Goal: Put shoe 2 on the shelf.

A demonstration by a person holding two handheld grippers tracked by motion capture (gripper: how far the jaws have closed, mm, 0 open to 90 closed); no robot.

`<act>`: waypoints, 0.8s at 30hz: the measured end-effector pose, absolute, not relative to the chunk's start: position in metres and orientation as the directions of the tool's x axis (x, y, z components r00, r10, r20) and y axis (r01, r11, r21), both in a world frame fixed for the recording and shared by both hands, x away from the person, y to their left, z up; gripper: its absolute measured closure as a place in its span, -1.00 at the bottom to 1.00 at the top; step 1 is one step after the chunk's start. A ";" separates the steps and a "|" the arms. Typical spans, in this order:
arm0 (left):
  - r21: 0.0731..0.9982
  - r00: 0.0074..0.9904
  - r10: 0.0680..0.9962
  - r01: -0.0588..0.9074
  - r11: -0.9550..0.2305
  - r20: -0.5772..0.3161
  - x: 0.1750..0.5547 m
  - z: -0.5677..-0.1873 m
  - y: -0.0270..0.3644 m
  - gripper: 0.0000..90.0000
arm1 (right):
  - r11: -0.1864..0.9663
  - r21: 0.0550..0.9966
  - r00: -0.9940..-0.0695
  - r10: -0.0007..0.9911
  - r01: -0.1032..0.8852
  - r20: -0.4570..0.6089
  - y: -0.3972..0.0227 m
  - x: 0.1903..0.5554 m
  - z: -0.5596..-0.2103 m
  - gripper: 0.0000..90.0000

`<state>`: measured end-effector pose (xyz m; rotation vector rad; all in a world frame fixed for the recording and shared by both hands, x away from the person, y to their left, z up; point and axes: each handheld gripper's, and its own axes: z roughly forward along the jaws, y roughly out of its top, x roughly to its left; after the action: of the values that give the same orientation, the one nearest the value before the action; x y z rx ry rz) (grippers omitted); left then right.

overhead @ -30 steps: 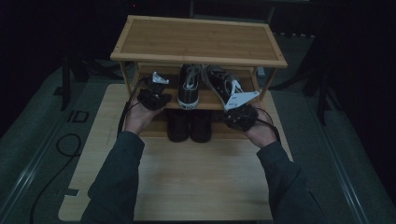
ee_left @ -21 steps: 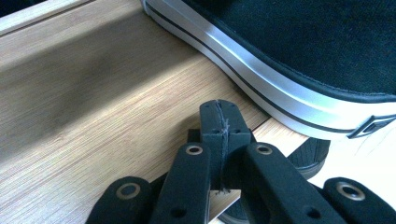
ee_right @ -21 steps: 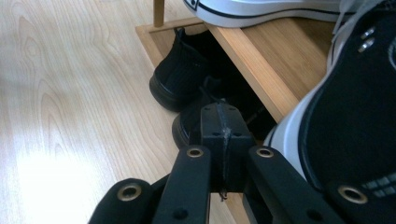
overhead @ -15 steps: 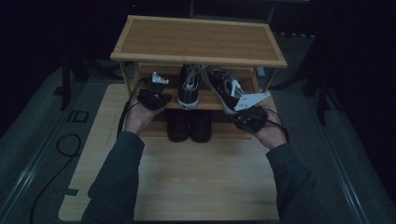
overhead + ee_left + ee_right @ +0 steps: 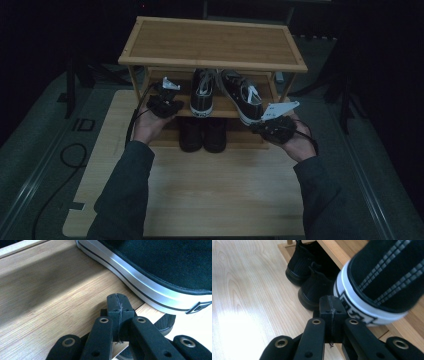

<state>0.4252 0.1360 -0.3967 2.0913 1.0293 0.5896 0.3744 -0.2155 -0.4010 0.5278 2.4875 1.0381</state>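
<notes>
Nearest the person, both forearms reach in over the front edge of the wooden surface (image 5: 200,200). The right hand-held gripper (image 5: 274,129) has its jaws pressed together on nothing, and sits just at the heel of the right sneaker (image 5: 243,96), which lies skewed on the middle shelf (image 5: 225,106) of the shoe rack (image 5: 212,45), its heel jutting over that shelf's front edge toward the right corner. In the right gripper view the striped heel (image 5: 377,282) looms just beyond the closed tips, touching or very nearly so (I cannot tell which).

The left hand-held gripper (image 5: 165,102) is likewise closed and empty, resting at the left end of the same shelf, well short of the left sneaker (image 5: 202,92), which stands straight. Below, a pair of black shoes (image 5: 202,135) stands under the shelf's front edge.

The step in hand looks like straightening the skewed sneaker. Next, I judge, the right jaws must either open to take the heel, or nudge it sideways and back until it lies parallel to its mate, without pushing it off the front edge.
</notes>
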 end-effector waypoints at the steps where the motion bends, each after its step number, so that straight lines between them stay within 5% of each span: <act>1: 0.768 0.577 0.813 0.483 -0.422 0.084 0.425 -0.397 0.136 1.00 | 0.652 0.734 -0.852 0.481 0.190 -0.208 -0.217 0.374 -0.401 1.00; 24: 0.783 0.576 0.815 0.480 -0.396 0.059 0.425 -0.399 0.139 1.00 | 0.634 0.748 -0.844 0.498 0.196 -0.201 -0.229 0.374 -0.400 1.00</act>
<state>0.4250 0.1392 -0.3989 2.0610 1.0301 0.5730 0.3742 -0.2290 -0.3995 0.5500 2.4669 1.0633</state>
